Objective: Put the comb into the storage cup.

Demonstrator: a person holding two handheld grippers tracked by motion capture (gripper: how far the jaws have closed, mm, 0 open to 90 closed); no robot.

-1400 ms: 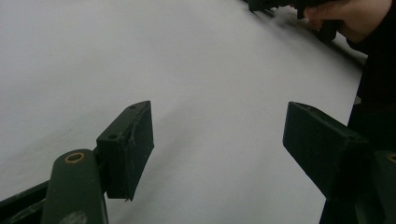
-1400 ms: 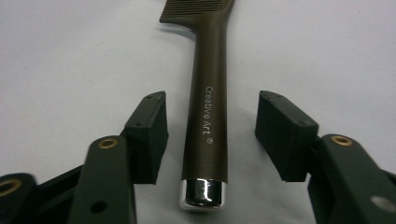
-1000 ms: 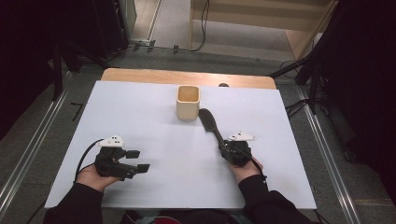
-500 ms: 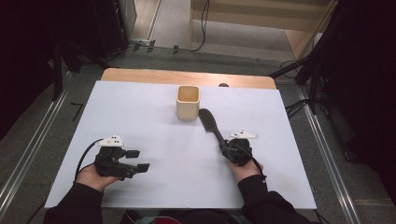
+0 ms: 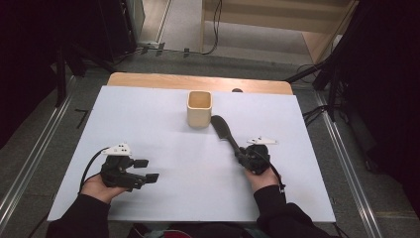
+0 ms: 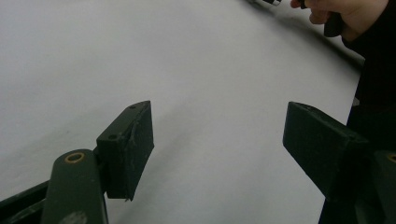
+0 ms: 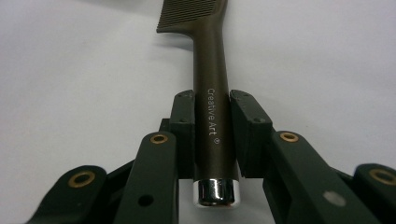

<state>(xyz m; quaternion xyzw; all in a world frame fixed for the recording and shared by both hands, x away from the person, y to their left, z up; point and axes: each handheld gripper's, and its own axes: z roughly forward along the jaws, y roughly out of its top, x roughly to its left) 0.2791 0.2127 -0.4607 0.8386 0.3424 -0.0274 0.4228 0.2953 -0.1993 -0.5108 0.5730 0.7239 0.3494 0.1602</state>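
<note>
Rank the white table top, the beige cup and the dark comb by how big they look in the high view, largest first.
1. White table top, by far the largest.
2. Dark comb, longer than the cup but slim; its handle end sits in the right gripper.
3. Beige cup, shorter but bulkier. Comb against cup is close, so that order is unsure.

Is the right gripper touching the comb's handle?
Touching. The right gripper view shows the right gripper with both jaws pressed flat against the comb handle, no gap on either side.
</note>
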